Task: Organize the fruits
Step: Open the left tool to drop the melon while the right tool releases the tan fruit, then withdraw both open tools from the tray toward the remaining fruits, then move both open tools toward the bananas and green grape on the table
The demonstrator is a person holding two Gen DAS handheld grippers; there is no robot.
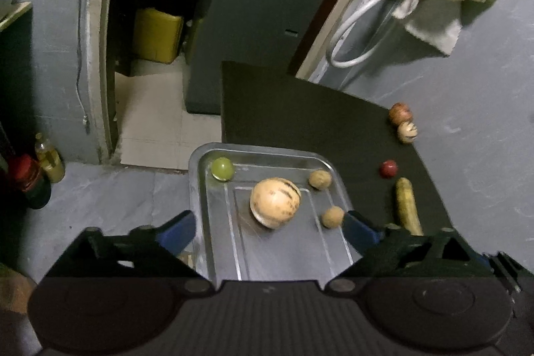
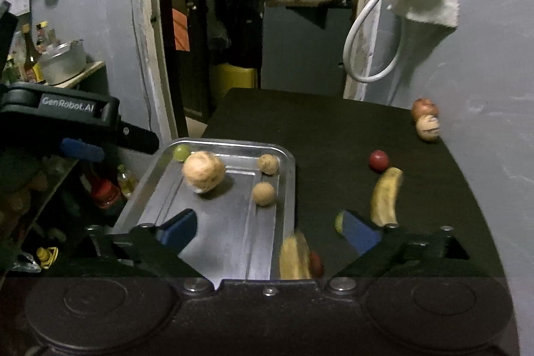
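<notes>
- One dark table (image 1: 300, 109) fills the right half of both views and carries everything else.
- One metal tray (image 1: 200, 189) sits at the table's left edge.
- Two grippers: the left gripper (image 1: 268, 227) hangs above the tray with its blue fingers (image 1: 177, 232) spread wide and nothing between them; the right gripper (image 2: 267, 231) hangs over the tray's near right rim, its jaws likewise wide and gripping nothing.
- One large pale melon (image 1: 275, 202) with dark flecks lies near the tray's middle.
- Two bananas on the table: one (image 2: 385, 197) right of the tray, well apart from it; a second (image 2: 293, 256), blurred, lies just beside the tray's near right corner.
- Two small brown round fruits in the tray: one (image 1: 320, 179) at the far right, one (image 1: 332, 216) nearer, both close to the right rim.
- One green round fruit (image 1: 222, 168) sits in the tray's far left corner.
- One red-brown fruit (image 1: 399, 113) and one pale striped fruit (image 1: 407, 131) touch each other at the table's far right edge.
- One small red fruit (image 1: 388, 168) lies just beyond the first banana's tip.
- A second red fruit (image 2: 316, 263) seems to lie beside the blurred banana, though blur makes it uncertain.
- One small green piece (image 2: 339, 221) peeks from behind the right gripper's right finger.
</notes>
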